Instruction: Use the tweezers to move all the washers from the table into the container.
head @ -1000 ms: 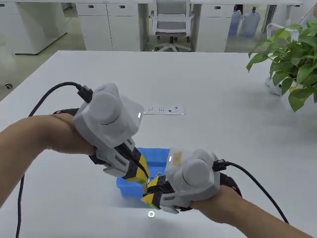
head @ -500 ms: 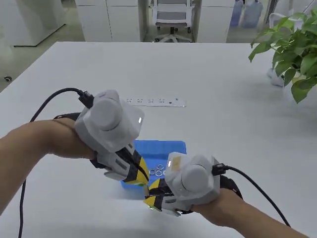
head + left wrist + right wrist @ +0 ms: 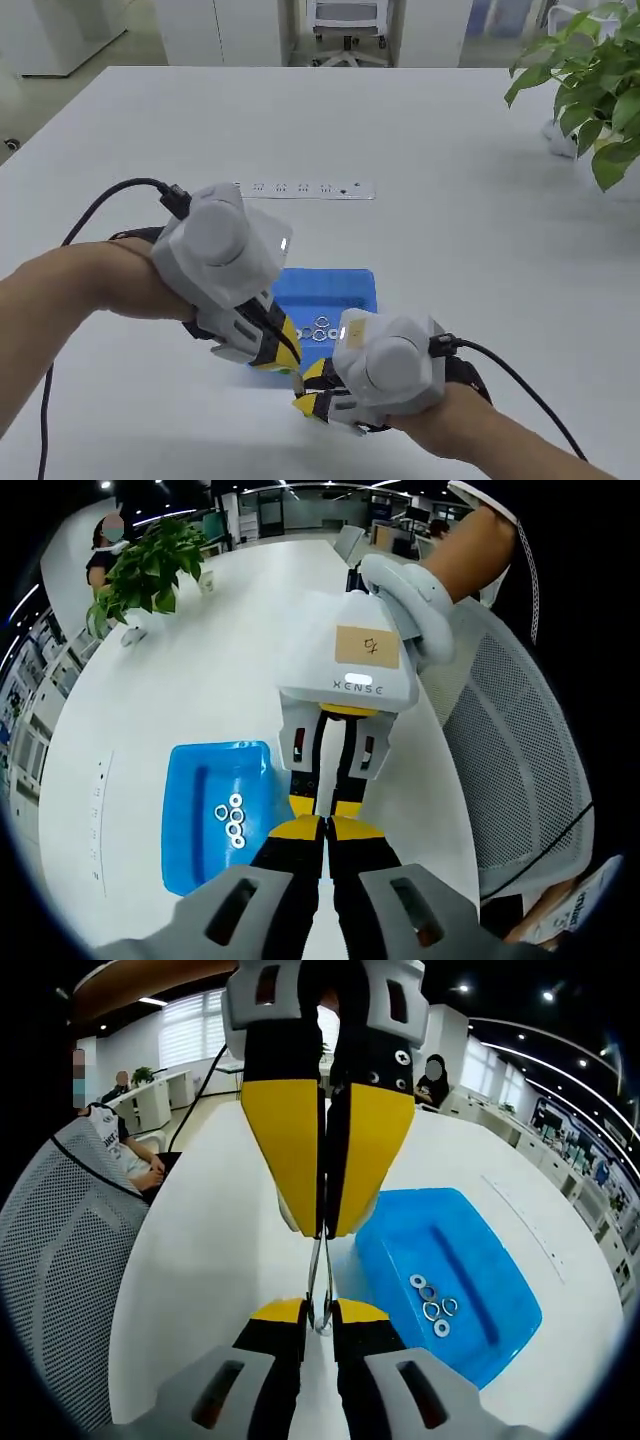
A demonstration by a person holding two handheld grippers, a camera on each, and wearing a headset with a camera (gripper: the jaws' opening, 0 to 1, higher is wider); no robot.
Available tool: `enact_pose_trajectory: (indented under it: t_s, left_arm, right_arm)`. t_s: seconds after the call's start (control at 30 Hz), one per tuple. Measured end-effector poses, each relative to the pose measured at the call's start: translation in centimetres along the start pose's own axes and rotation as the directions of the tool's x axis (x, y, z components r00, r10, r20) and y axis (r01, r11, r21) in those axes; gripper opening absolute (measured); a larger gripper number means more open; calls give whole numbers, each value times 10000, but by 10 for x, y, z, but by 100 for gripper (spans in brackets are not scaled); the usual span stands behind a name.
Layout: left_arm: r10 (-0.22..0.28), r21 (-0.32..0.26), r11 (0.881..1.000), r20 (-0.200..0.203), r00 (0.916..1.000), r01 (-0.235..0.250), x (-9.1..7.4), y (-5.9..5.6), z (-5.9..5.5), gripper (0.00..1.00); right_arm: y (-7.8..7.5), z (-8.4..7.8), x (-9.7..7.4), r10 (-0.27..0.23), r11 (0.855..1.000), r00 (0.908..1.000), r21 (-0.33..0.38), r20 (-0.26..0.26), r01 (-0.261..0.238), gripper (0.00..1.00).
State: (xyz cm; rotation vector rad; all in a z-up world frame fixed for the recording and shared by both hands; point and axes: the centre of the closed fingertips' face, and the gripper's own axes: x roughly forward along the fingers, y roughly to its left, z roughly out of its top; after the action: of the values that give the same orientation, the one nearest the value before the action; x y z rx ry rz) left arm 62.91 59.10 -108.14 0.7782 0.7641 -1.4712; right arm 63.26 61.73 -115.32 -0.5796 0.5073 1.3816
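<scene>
Nearest the person, the right gripper (image 3: 320, 1315) sits low over the white table (image 3: 480, 250), its jaws drawn almost together with the thin metal tweezers (image 3: 320, 1265) running between them. Facing it tip to tip, the left gripper (image 3: 324, 1228) has its yellow pads (image 3: 285, 1150) pressed nearly flat on the other end of the tweezers, so both claws seem to share the one tool: one steadies it and the other pinches it. In the right gripper view the tweezers' tips lie down between the right jaws, close to the tabletop and just short of the container. Whether a washer is caught in them is too small to tell. Just beyond the two grippers stands the blue container (image 3: 490, 1330), touching neither claw, and a small cluster of washers (image 3: 432, 1305), about five, already lies on its floor. A good part of the job therefore looks done. What is left I cannot judge fully, because the patch of table under the grippers is hidden in the head view. My guess is that the step in hand is either a pick at the table or the start of a carry to the container. Further off, a white power strip (image 3: 300, 188) lies flat on the table, and a leafy plant (image 3: 590, 80) stands at the far right corner.
</scene>
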Motion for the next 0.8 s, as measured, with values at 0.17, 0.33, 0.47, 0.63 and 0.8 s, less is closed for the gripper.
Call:
enact_pose_trajectory:
  t_s: [0.17,0.33,0.47,0.63,0.8]
  left_arm:
    - [15,-47,10000,58,10000,-15,0,2,0,5]
    - [-7,-78,10000,134,9999,8,1,3,2,5]
    - [19,-65,10000,171,9999,-18,2,6,4,5]
    - [-62,-84,9999,188,9998,64,3,6,6,5]
    - [-101,-48,9999,222,9997,103,4,6,7,5]
  right_arm:
    - [-1,-1,1,3,10000,10000,52,35,-3,12]
    - [0,-5,2,45,9999,9999,155,-128,-43,12]
    - [0,-6,1,12,9998,9999,194,-116,-10,14]
    - [0,-6,-1,5,9996,10000,275,-75,-3,14]
    - [-2,-5,-2,-13,9992,10000,411,-32,14,12]
